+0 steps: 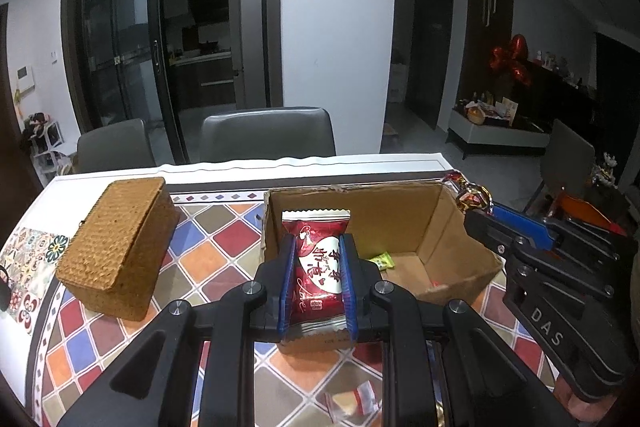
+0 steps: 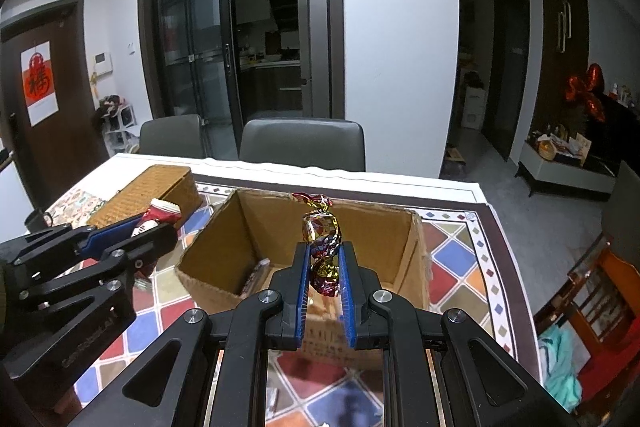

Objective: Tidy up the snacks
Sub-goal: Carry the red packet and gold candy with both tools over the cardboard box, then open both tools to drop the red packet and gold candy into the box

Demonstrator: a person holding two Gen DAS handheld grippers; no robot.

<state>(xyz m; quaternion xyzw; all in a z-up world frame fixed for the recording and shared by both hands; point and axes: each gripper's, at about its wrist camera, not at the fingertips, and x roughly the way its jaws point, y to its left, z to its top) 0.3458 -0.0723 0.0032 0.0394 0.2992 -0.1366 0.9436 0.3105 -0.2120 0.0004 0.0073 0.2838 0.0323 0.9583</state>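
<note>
My left gripper is shut on a red snack packet with a white heart and lettering, held upright over the near left part of an open cardboard box. My right gripper is shut on a gold and red foil-wrapped candy, which sticks up above the near wall of the same cardboard box. The right gripper with its candy shows at the box's right edge; the left gripper with its packet hangs left of the box. A green packet lies inside.
A woven lidded basket stands left of the box on the colourful tiled tablecloth. Wrapped sweets lie near the table's front edge. Two grey chairs stand behind the table, and an orange wooden chair is at the right.
</note>
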